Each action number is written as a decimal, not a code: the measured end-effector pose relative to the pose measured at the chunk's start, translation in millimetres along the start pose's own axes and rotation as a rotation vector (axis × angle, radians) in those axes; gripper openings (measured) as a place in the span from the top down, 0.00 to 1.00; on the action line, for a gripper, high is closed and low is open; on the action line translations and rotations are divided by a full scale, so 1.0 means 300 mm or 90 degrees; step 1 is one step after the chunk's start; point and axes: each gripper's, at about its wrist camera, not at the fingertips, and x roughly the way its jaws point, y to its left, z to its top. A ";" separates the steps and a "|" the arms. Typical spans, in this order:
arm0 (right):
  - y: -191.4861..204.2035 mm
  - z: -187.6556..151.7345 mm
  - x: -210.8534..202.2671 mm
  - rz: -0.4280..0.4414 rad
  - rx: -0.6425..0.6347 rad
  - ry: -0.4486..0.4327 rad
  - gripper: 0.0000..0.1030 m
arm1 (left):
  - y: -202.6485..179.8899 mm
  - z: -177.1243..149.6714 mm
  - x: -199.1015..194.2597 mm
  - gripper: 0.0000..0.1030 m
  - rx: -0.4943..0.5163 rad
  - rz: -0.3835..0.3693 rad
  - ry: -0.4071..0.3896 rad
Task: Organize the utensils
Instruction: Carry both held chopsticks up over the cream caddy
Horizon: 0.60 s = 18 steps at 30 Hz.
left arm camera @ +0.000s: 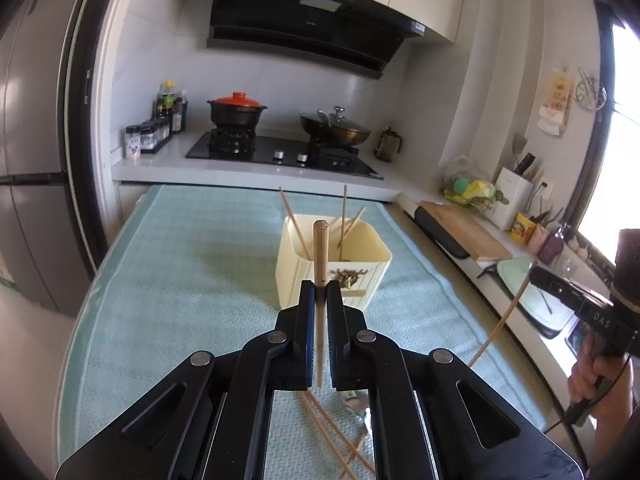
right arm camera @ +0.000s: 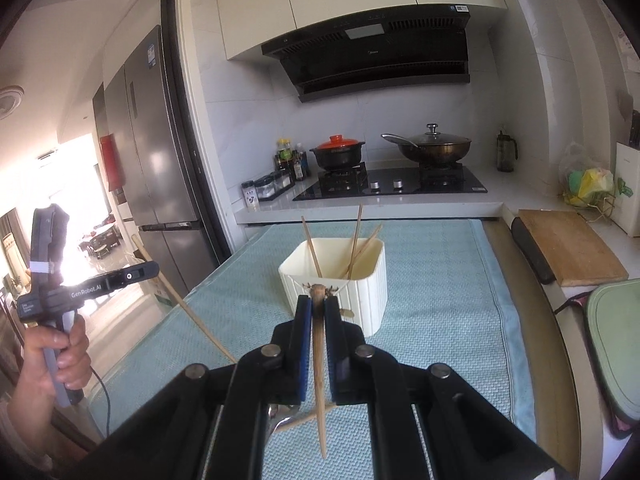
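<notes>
Fingers (left arm camera: 310, 320) of left gripper (left arm camera: 321, 286) clamp 1 chopstick (left arm camera: 320, 256) | right gripper (right arm camera: 318, 302) fingers pinch another chopstick (right arm camera: 319, 364) | cream holder (right arm camera: 360, 296) ahead on worktop (right arm camera: 440, 300), 3 sticks inside

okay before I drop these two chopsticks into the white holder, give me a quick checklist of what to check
1. Left gripper shut on its chopstick: ok.
2. Right gripper shut on its chopstick: ok.
3. White holder upright on the blue mat: ok.
4. Room in the holder beside the three chopsticks already in it: ok.
5. Held chopsticks above the holder opening: not ok, both short of it.
6. Loose chopsticks left on the mat: not ok, more to collect.
</notes>
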 end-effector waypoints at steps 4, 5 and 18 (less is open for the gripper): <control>0.002 0.059 0.011 -0.001 -0.008 -0.014 0.93 | -0.004 0.030 0.015 0.97 -0.005 -0.010 0.006; 0.007 0.077 0.013 0.000 -0.011 -0.017 0.93 | -0.007 0.039 0.019 0.97 -0.007 -0.012 0.007; 0.001 0.450 0.178 0.016 -0.019 -0.080 0.93 | -0.078 0.362 0.118 0.97 0.026 -0.018 -0.032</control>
